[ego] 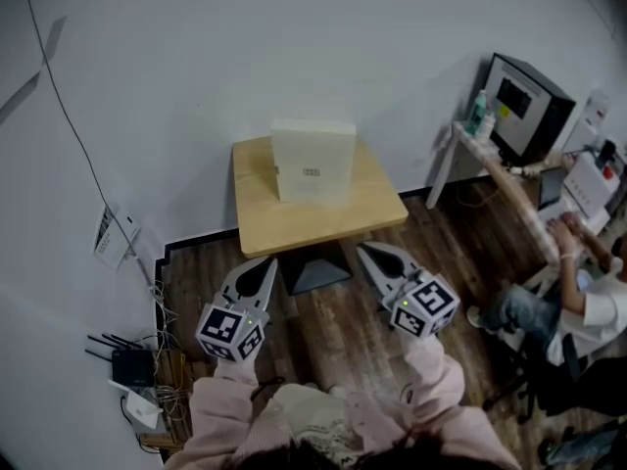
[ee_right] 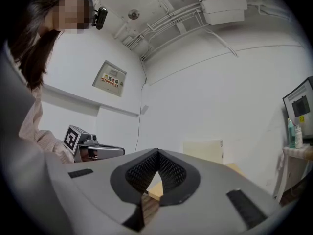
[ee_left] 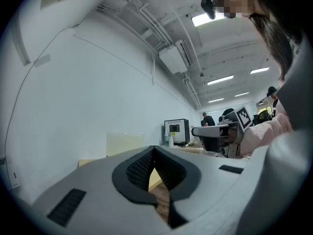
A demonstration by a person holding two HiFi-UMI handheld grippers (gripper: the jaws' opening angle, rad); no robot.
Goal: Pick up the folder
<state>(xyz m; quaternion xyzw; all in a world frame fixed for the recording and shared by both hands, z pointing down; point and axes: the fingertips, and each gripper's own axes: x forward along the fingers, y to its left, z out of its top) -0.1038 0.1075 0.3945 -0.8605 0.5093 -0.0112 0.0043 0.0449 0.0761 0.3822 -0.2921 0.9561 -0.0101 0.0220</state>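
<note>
Head view: folder [ego: 313, 160] stands upright at the worktop's [ego: 294, 225] back by the wall, probably propped. Left hand-held gripper [ego: 265, 263] and right hand-held gripper [ego: 367, 254] hover short of the worktop, jaws pressed together, empty, seemingly poised to approach.

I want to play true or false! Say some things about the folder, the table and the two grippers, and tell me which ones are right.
1. The folder stands upright on the table. True.
2. The left gripper is holding the folder. False: it is shut on nothing and is apart from the folder, on the near side of the table.
3. The right gripper has its jaws together. True.
4. The table is out in the middle of the room. False: it stands right against the white wall.
5. A seated person is at the right side of the head view. True.
</note>
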